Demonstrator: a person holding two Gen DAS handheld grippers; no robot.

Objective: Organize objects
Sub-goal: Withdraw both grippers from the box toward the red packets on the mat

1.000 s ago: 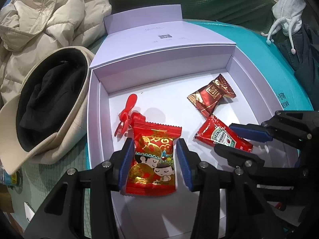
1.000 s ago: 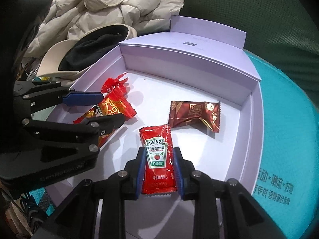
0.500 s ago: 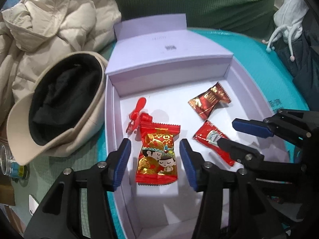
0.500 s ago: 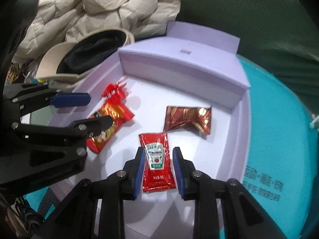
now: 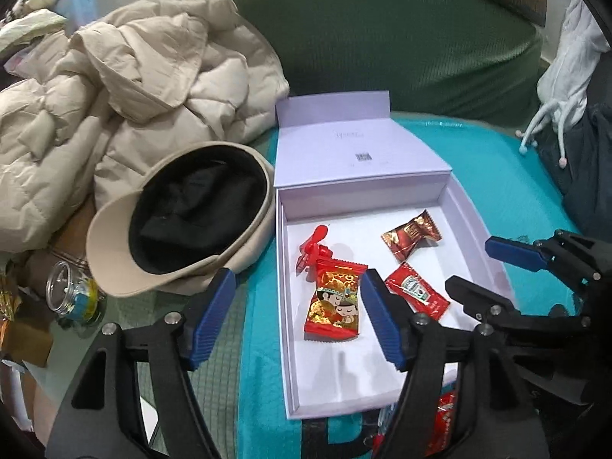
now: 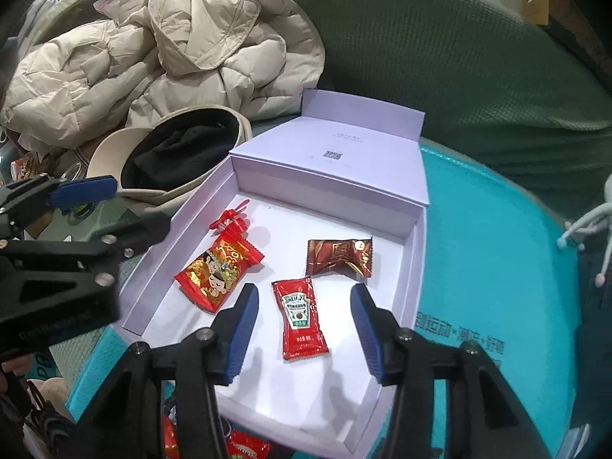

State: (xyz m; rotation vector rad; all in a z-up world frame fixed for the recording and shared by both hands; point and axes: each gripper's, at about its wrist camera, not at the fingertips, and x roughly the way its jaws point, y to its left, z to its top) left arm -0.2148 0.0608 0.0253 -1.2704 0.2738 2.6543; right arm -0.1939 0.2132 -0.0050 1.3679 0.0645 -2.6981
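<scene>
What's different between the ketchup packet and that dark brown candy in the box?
The ketchup packet is bright red with a white-and-green label; the brown candy is dark and glossy with gold print. The ketchup packet lies flat and smooth; the brown candy is puffy with crimped ends. Both lie loose on the box floor.

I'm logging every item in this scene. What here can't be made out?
- Red packets below the box: right wrist view, cut off by the bottom edge and gripper frame.
- Red plastic toy: left wrist view, partly under the cartoon candy packet.
- Box lid print: too small.
</scene>
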